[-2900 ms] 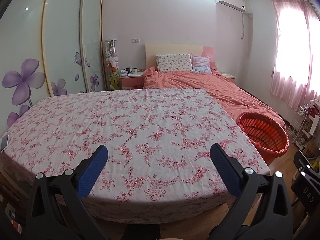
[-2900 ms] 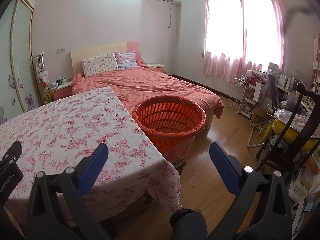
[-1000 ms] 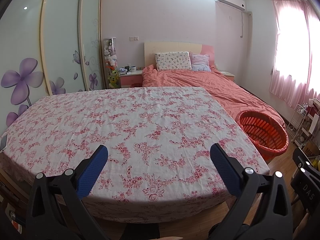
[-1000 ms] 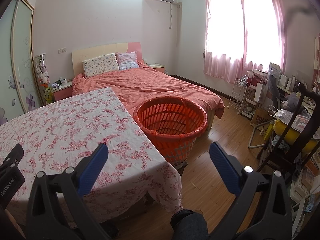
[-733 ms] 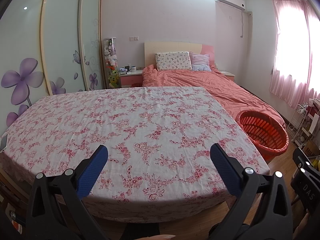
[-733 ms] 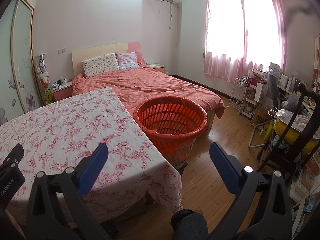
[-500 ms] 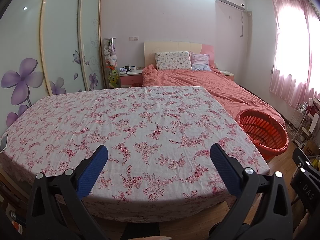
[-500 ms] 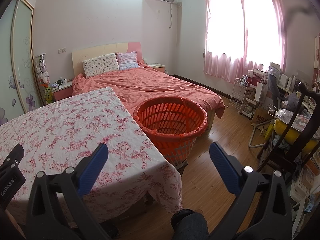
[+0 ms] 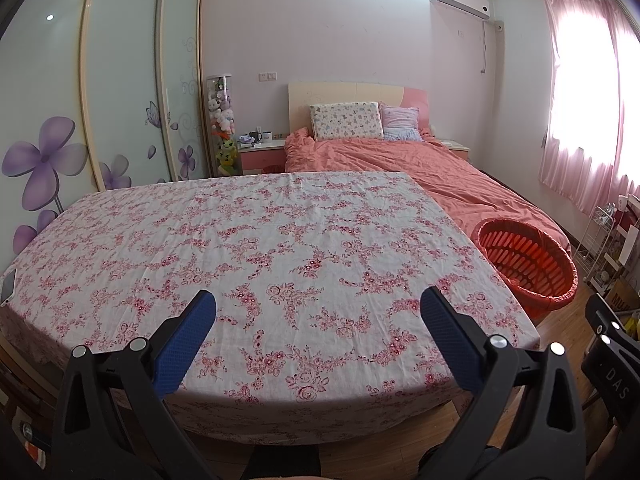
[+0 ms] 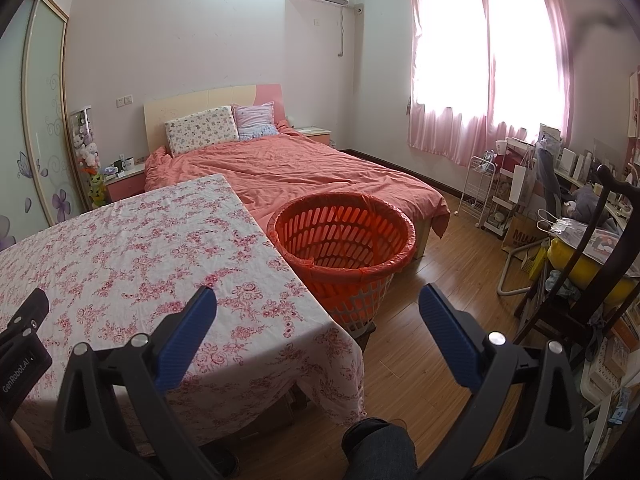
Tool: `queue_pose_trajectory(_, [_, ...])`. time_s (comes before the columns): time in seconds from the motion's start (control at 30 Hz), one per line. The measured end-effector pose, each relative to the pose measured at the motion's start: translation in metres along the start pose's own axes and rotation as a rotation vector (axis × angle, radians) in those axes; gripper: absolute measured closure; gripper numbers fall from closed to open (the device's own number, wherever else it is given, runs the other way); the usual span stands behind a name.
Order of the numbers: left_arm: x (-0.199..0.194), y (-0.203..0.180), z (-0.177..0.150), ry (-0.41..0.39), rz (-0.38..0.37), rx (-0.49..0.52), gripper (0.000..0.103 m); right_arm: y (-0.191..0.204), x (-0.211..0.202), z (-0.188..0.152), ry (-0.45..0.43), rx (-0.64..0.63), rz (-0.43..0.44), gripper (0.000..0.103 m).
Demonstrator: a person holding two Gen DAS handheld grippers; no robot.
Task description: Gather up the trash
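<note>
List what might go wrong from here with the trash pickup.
1. No trash shows on the tablecloth in either view, and both claws, left and right, are open with nothing between them; closing low may pinch loose cloth instead.
2. The basket stands on the floor tight between table and bed; a drop made from over the table may miss its rim.
3. A knee sits below the right claw and may be bumped.
</note>
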State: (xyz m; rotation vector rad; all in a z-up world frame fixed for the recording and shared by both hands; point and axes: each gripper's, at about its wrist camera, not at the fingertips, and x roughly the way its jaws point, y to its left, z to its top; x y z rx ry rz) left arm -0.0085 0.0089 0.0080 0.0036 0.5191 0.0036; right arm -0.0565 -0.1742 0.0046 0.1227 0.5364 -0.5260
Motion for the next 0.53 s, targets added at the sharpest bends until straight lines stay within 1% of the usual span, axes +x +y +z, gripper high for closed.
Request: queue_pose_trajectory(0.53, [-0.0009,0.0019,-0.0021,0.002,0.002,-0.002,0.002,0.0009,-0.0003,0.0004,0.001,0.001,-0.001,0.004])
